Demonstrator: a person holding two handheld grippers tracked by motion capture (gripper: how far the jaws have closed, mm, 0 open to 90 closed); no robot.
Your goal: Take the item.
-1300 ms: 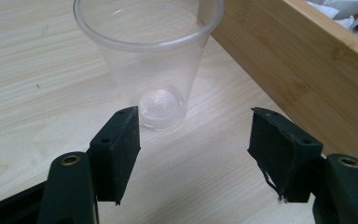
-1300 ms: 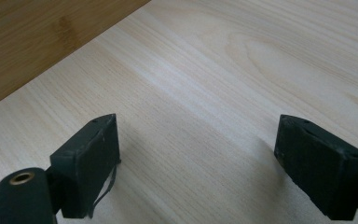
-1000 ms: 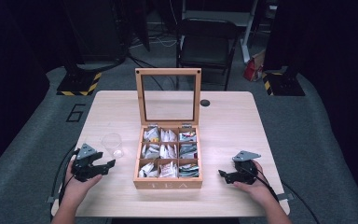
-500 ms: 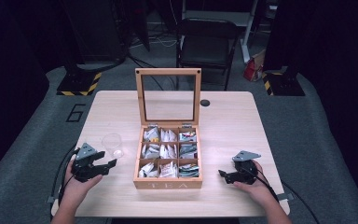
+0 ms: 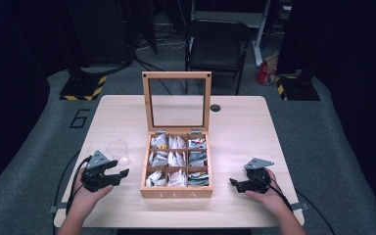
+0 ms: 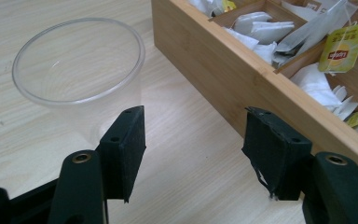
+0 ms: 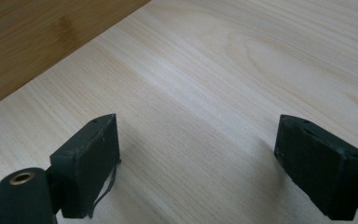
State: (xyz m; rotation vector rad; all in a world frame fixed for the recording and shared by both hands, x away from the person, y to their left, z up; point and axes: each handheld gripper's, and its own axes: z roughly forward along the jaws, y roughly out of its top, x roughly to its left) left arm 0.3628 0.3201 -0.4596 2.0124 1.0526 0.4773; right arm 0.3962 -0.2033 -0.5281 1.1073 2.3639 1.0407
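On either side of the tea box point(image 5: 176, 192), left gripper point(image 5: 120, 175) and right gripper point(image 5: 236, 185), both spread, empty.

The left gripper point(image 6: 193, 154) holds its jaws wide apart over bare table point(image 6: 186, 126). A clear plastic cup point(image 6: 77, 65) stands just beyond one jaw; the wooden tea box point(image 6: 242, 79) (tea bags point(image 6: 342, 44) inside) flanks the other.
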